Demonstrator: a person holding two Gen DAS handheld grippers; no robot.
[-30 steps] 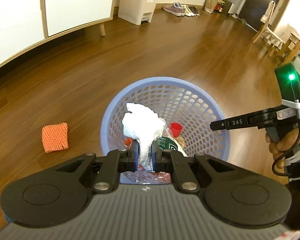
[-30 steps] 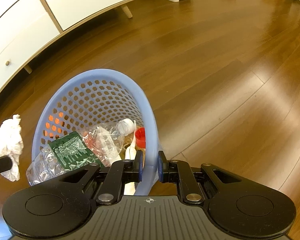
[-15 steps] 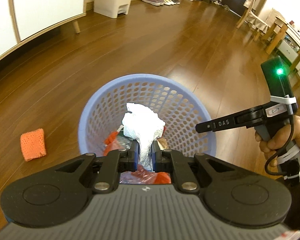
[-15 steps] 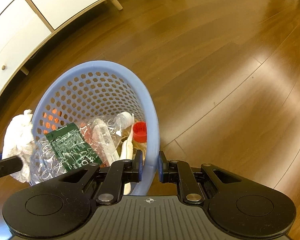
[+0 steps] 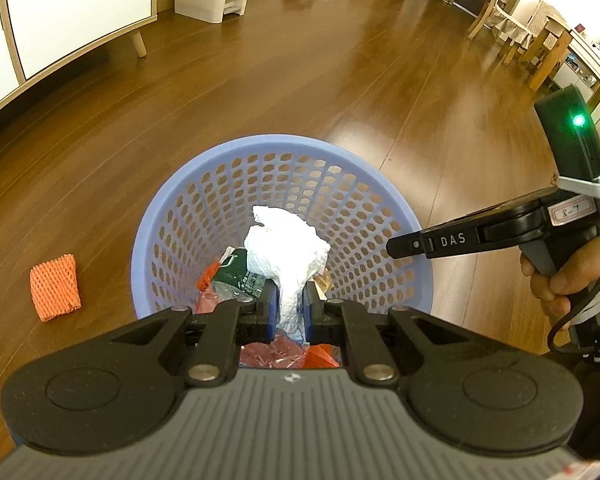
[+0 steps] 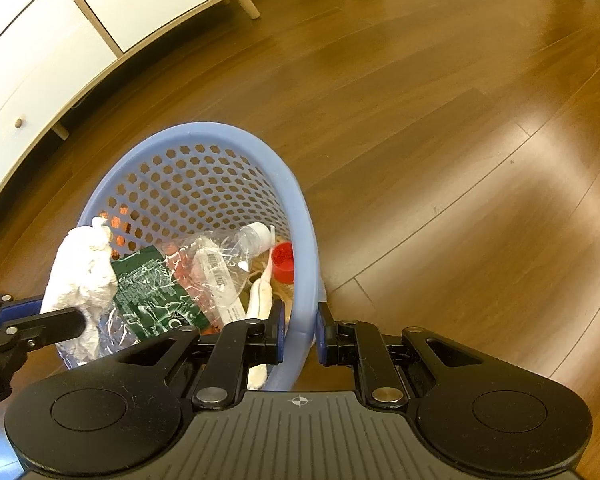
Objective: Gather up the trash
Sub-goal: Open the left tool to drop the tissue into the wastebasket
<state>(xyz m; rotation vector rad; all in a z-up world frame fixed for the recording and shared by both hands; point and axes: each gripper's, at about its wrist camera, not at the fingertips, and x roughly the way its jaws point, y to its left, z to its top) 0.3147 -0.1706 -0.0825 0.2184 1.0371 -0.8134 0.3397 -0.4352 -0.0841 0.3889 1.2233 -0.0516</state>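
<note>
We hold a crumpled white paper tissue (image 5: 286, 258) in the left gripper (image 5: 287, 312), its jaws clenched on the lower end so the soft wad stands up and forward from them. It hangs directly over the mouth of the blue perforated plastic basket (image 5: 204, 168), inside the rim, so we judge that letting go drops it straight in. Below lie a crushed clear plastic bottle (image 6: 216, 264) with a green label, and a red cap (image 6: 283, 262). The right gripper (image 6: 299, 334) straddles the basket's near rim, jaws clenched on the thin wall. On the wooden floor, left of the basket and well apart, an orange foam net sleeve (image 5: 55, 293) is not yet collected.
</note>
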